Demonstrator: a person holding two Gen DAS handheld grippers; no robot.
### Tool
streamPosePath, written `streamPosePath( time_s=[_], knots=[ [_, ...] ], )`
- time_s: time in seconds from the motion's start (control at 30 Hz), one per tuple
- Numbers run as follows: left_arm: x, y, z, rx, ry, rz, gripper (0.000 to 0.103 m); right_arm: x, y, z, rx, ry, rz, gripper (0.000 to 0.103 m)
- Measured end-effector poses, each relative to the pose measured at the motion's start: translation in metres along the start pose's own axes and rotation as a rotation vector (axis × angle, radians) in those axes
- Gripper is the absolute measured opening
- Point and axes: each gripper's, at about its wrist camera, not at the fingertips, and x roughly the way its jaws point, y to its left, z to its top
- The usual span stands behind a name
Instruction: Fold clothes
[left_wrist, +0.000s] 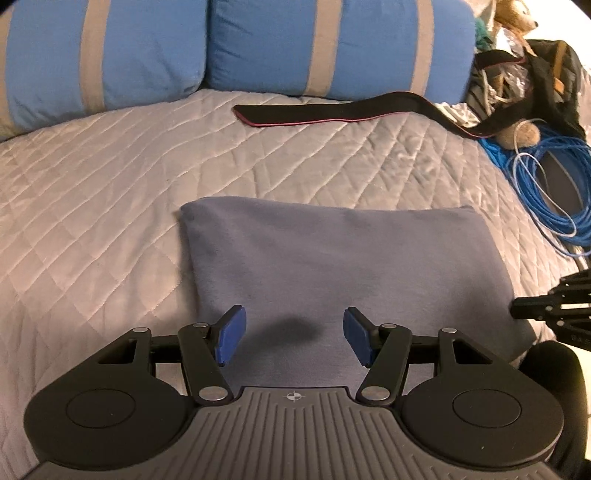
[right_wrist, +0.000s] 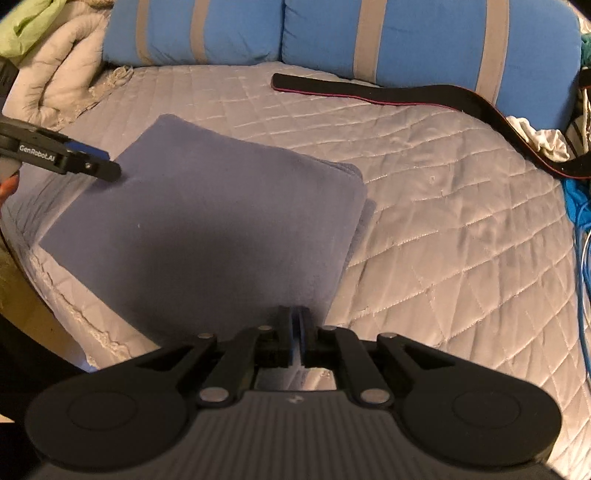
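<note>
My left claw (left_wrist: 293, 334) hangs released over the folded cloth (left_wrist: 332, 266) on the bed (left_wrist: 92, 206), my right claw (right_wrist: 295, 332) clenched, seemingly on nothing.

The folded garment (left_wrist: 332, 266) lies flat on the bed (left_wrist: 92, 192), near its front edge. Behind the garment, against the head of the bed, two pillows (left_wrist: 332, 48) sit side by side. A strap (left_wrist: 332, 112) lies on the bed between the garment and the pillows, running off to the garment's right. Right of the garment, past the bed's edge, sits a coil of cable (left_wrist: 554, 192). A bunched quilt (right_wrist: 55, 77) lies behind and left of the garment.
</note>
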Motion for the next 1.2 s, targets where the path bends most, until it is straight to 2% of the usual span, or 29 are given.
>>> streamPosePath(
  time_s=[0.03,0.07,0.1,0.13,0.17,0.23,0.33,0.5,0.67,0.9,0.93,1.03,1.13,1.17,1.2],
  knots=[
    [-0.001,0.005,0.001,-0.015,-0.001,0.0,0.057,-0.002,-0.001,0.0,0.006,-0.01,0.008,0.027],
    [-0.002,0.011,0.002,-0.031,-0.001,-0.003,0.057,-0.004,-0.002,0.001,0.013,-0.022,0.017,0.046],
    [-0.003,0.018,0.002,-0.047,0.001,-0.01,0.058,-0.01,-0.008,0.003,0.031,-0.05,0.038,0.07],
    [-0.003,0.026,0.002,-0.064,0.003,-0.016,0.058,-0.016,-0.014,0.005,0.049,-0.078,0.059,0.078],
    [-0.003,0.033,0.002,-0.086,0.007,-0.026,0.058,-0.022,-0.02,0.008,0.07,-0.104,0.083,0.081],
    [0.001,0.05,0.001,-0.16,0.032,-0.065,0.058,-0.023,-0.041,0.012,0.141,-0.117,0.165,0.082],
    [0.011,0.07,-0.001,-0.245,0.088,-0.102,0.058,-0.006,-0.075,0.016,0.301,-0.071,0.315,0.085],
    [0.027,0.089,-0.01,-0.328,0.158,-0.185,0.058,0.032,-0.106,0.009,0.478,0.026,0.421,0.085],
    [0.032,0.101,-0.013,-0.375,0.16,-0.243,0.058,0.052,-0.114,0.004,0.541,0.04,0.492,0.086],
    [0.055,0.116,-0.019,-0.501,0.235,-0.471,0.061,0.074,-0.123,0.003,0.594,0.032,0.582,0.087],
    [0.058,0.115,-0.019,-0.503,0.243,-0.486,0.061,0.077,-0.123,0.002,0.595,0.03,0.603,0.087],
    [0.063,0.111,-0.02,-0.506,0.236,-0.504,0.071,0.083,-0.121,0.002,0.582,0.024,0.641,0.086],
    [0.064,0.106,-0.02,-0.502,0.223,-0.508,0.07,0.085,-0.12,0.001,0.575,0.025,0.68,0.082],
    [0.063,0.104,-0.02,-0.49,0.221,-0.499,0.064,0.086,-0.12,0.0,0.575,0.027,0.693,0.081],
    [0.061,0.102,-0.019,-0.48,0.226,-0.487,0.037,0.087,-0.12,0.0,0.581,0.03,0.699,0.074]
  ],
)
